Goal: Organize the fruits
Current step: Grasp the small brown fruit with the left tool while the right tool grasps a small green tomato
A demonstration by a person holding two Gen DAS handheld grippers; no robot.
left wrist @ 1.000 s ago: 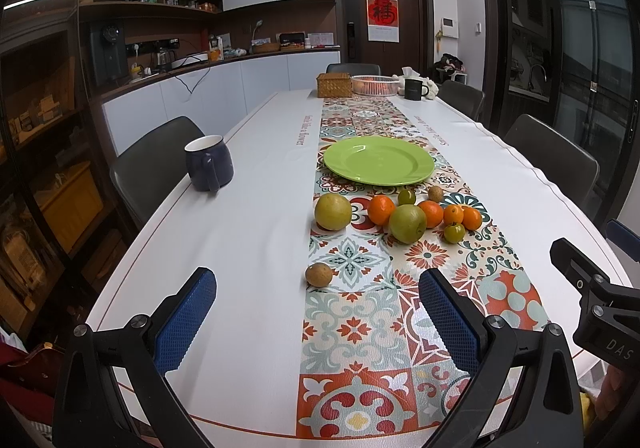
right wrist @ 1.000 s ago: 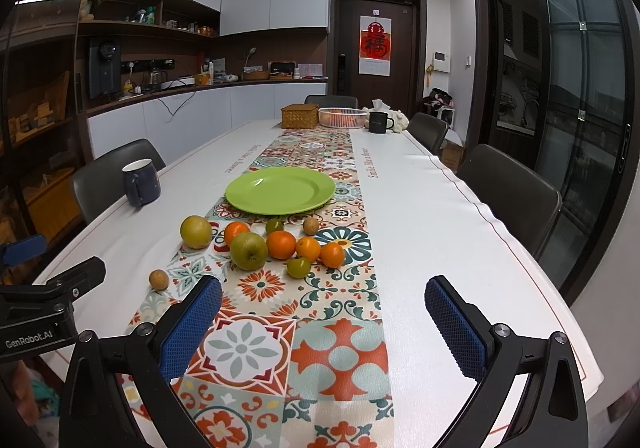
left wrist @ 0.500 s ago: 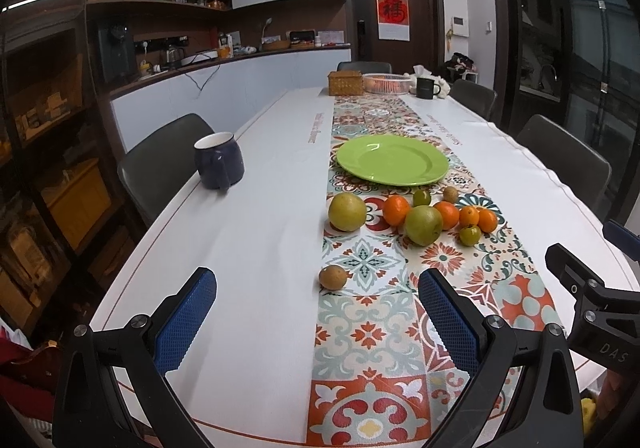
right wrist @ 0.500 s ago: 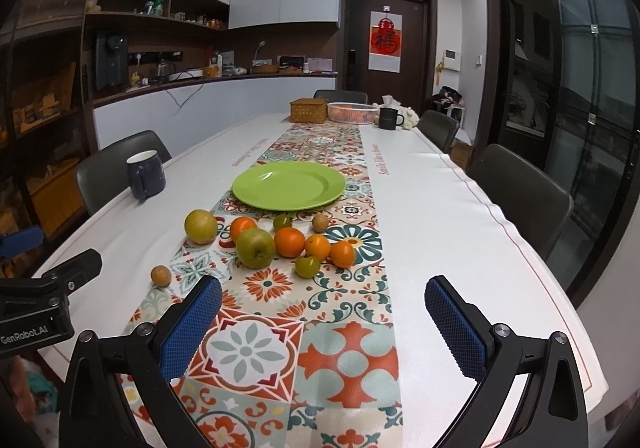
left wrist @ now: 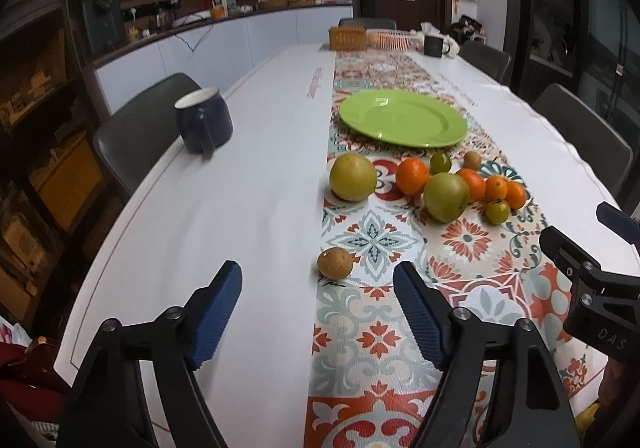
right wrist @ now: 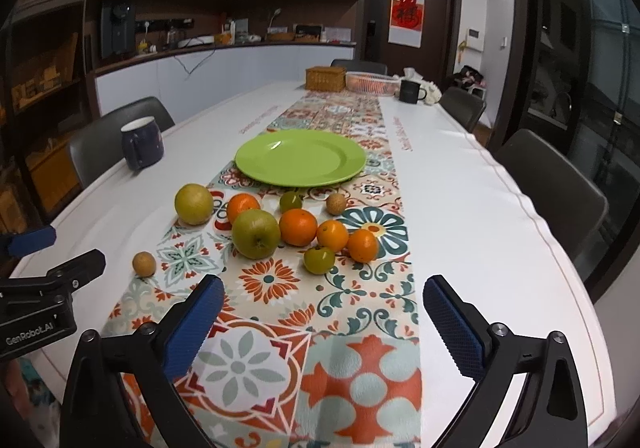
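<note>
We hold left gripper and right gripper with jaws wide apart, gripping nothing | green plate on the patterned runner carries no fruit | fruits just before it: brown longan alone nearest the left gripper, green apple, yellow pear, oranges clustered | navy mug stands apart.

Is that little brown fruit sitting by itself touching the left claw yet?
Apart. The left wrist view shows the small brown fruit lying on the table runner ahead of the open left gripper, with cloth visible between.
</note>
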